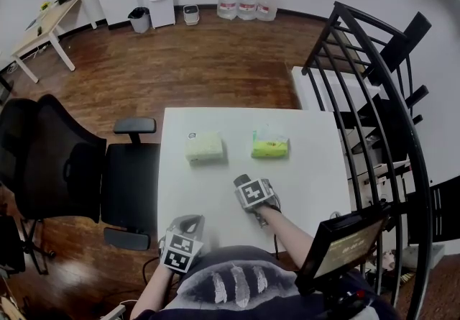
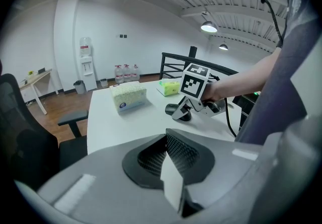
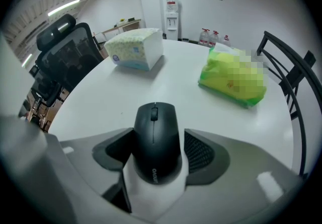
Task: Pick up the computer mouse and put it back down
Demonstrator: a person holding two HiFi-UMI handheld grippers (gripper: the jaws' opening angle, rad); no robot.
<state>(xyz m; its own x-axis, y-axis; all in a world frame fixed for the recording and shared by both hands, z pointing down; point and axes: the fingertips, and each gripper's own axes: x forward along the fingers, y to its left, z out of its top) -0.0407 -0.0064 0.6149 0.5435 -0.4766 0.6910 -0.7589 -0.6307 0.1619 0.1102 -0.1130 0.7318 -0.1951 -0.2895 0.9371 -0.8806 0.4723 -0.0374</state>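
A black computer mouse (image 3: 155,137) lies on the white table (image 1: 309,167) near its front edge, between the two pads of my right gripper (image 3: 157,153). The left pad (image 3: 116,151) lies against the mouse's side; a thin pale sliver shows between the mouse and the right pad (image 3: 201,151). In the head view the right gripper (image 1: 243,183) points steeply down and covers the mouse. The left gripper view shows the mouse (image 2: 173,108) resting on the table under that gripper (image 2: 183,112). My left gripper (image 1: 188,224) hovers at the table's front left corner, its pads (image 2: 183,153) together with nothing between them.
A pale tissue pack (image 1: 205,147) and a green tissue pack (image 1: 270,144) lie side by side further back on the table. A black office chair (image 1: 72,167) stands at the table's left, a black metal railing (image 1: 374,88) at its right. A black cable (image 2: 230,117) runs off the front edge.
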